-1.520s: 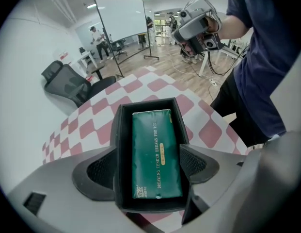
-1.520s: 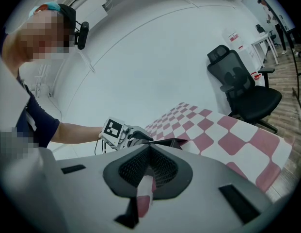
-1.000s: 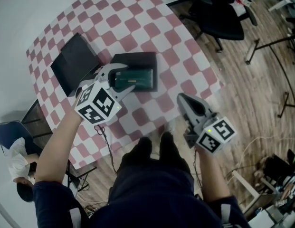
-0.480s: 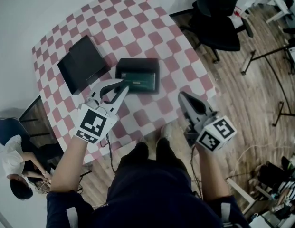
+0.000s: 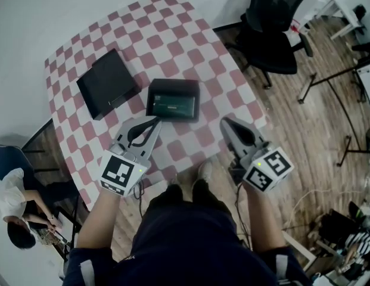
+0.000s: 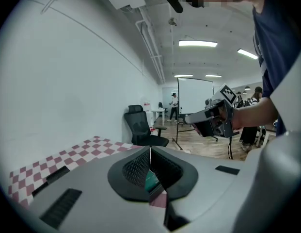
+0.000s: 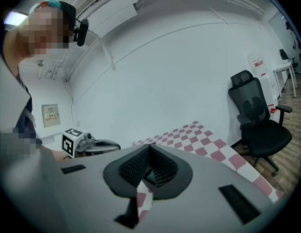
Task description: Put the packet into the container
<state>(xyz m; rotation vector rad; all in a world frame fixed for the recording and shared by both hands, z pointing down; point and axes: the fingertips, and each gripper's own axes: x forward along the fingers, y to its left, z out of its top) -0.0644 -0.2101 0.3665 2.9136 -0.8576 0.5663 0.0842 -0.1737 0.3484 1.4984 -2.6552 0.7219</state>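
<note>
In the head view, a black container point(image 5: 173, 87) sits on the checkered table point(image 5: 143, 34) with the green packet point(image 5: 171, 105) lying flat inside it. My left gripper point(image 5: 156, 121) hovers just in front of the container's near left corner, jaws shut and empty. My right gripper point(image 5: 224, 123) hangs over the table's near right edge, also shut with nothing in it. In the left gripper view the fingertips point(image 6: 150, 152) meet, and a sliver of green packet point(image 6: 151, 181) shows below them. The right gripper view shows its pads point(image 7: 149, 148) closed together.
A flat black lid point(image 5: 107, 83) lies on the table left of the container. A black office chair point(image 5: 274, 22) stands off the table's far right corner. A person point(image 5: 12, 201) crouches on the floor at the lower left. Wooden floor surrounds the table's near edge.
The left gripper drew back from over the container toward me and its jaws closed empty. The packet stays in the container. The right gripper barely moved.
</note>
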